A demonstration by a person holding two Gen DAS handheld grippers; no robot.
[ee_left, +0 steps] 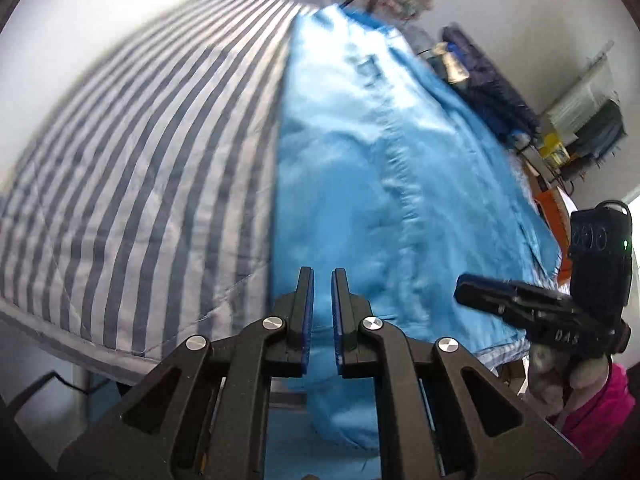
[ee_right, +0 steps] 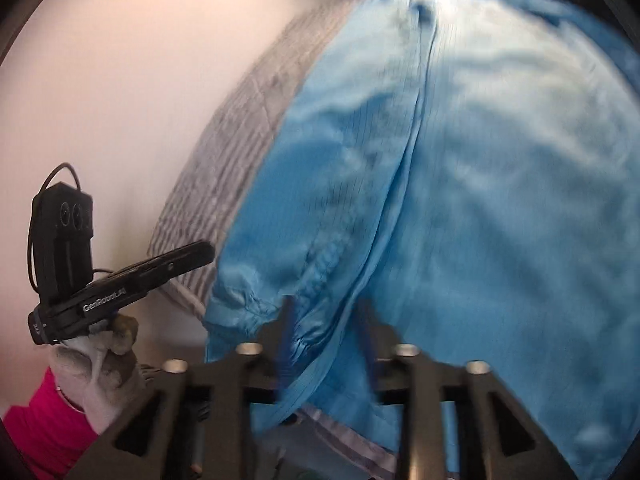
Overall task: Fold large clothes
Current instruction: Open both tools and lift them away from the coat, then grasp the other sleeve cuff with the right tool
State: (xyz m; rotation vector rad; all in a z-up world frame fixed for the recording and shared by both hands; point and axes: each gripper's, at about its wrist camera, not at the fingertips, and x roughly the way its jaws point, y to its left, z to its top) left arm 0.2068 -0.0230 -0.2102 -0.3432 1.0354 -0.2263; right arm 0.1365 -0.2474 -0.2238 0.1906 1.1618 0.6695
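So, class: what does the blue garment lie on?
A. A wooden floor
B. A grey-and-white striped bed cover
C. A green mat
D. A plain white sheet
B: the blue garment is spread over a striped bed cover, whose grey and white stripes run beside it.

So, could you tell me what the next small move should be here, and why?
Probably lower the right gripper onto the near edge of the blue garment and close it: its jaws stand apart, apparently pinching nothing, and the garment lies spread out on the striped bedding.
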